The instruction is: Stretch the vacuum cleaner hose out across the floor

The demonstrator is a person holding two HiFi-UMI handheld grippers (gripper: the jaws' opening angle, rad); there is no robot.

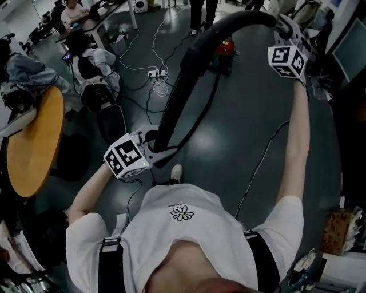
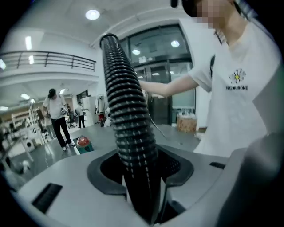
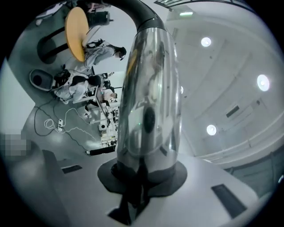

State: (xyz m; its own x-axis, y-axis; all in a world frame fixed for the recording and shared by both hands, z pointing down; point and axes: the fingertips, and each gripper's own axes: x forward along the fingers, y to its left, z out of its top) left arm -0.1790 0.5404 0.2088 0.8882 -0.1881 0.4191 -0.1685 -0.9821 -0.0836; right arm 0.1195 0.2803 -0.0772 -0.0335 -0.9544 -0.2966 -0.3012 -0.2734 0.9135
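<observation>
From the head view, the person in a white T-shirt (image 1: pixel 189 229) holds the black ribbed hose (image 1: pixel 177 91) up off the dark floor (image 1: pixel 251 114) between both arms. The left gripper (image 1: pixel 160 154) sits low, near the person's body, clamped on the lower stretch of the hose. The right gripper (image 1: pixel 283 31) is raised at arm's length at the upper right, where the hose arcs over into a smooth black bend. Beyond that arc a red vacuum cleaner (image 1: pixel 225 50) stands on the floor, and a thin dark line curves across the floor from its side back towards the left gripper. A white power strip (image 1: pixel 155 73) with its cables lies to the left of the hose, and a round wooden table (image 1: pixel 31 143) stands at the left edge. In the left gripper view, the jaws are clenched on the ribbed hose, which rises straight out from between them and bends away at the top. The person's white shirt fills the right side, and the outstretched arm reaches behind the hose. A person (image 2: pixel 56 116) stands further off on the floor, beside the red vacuum cleaner. In the right gripper view, the jaws are closed tight on a shiny metal tube (image 3: pixel 151 102), which runs up from between them into the black curved end piece (image 3: pixel 137 11) at the top. The round table and the floor cables show upside down at the upper left, with ceiling lights to the right.
</observation>
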